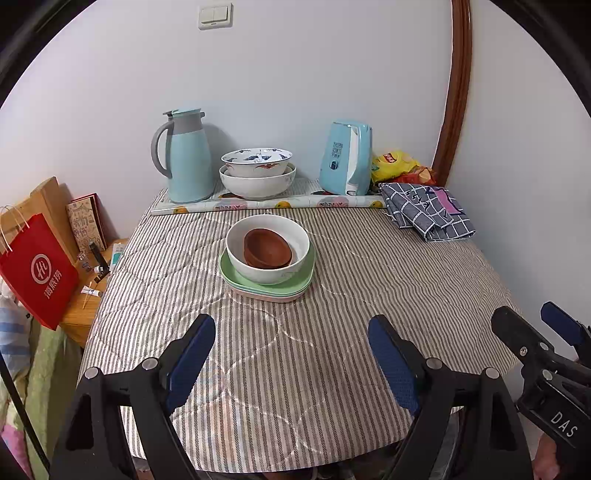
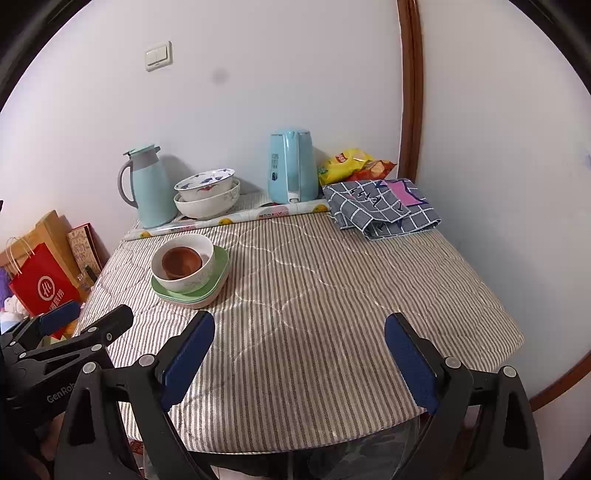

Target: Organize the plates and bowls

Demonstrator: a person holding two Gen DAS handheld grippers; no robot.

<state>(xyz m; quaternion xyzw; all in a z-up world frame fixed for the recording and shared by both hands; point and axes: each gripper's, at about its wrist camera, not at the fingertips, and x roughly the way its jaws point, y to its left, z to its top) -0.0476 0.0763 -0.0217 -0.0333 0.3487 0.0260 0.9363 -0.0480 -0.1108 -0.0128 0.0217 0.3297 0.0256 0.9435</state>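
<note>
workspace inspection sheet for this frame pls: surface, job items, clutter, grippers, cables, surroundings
Surface: table under a striped quilted cloth; near half bare.
Job's things: brown bowls nested in a white bowl, on stacked green plates over a pink plate; patterned bowl nested in a larger white bowl at the back.
Clutter: thermos jug, blue kettle, snack bags, checked cloth, rolled mat.
Grippers: left gripper open, empty; right gripper open, empty; both short of the stack.
Cables: nothing seen.
Surroundings: white wall, light switch, wooden door frame, red paper bag on the left.
</note>
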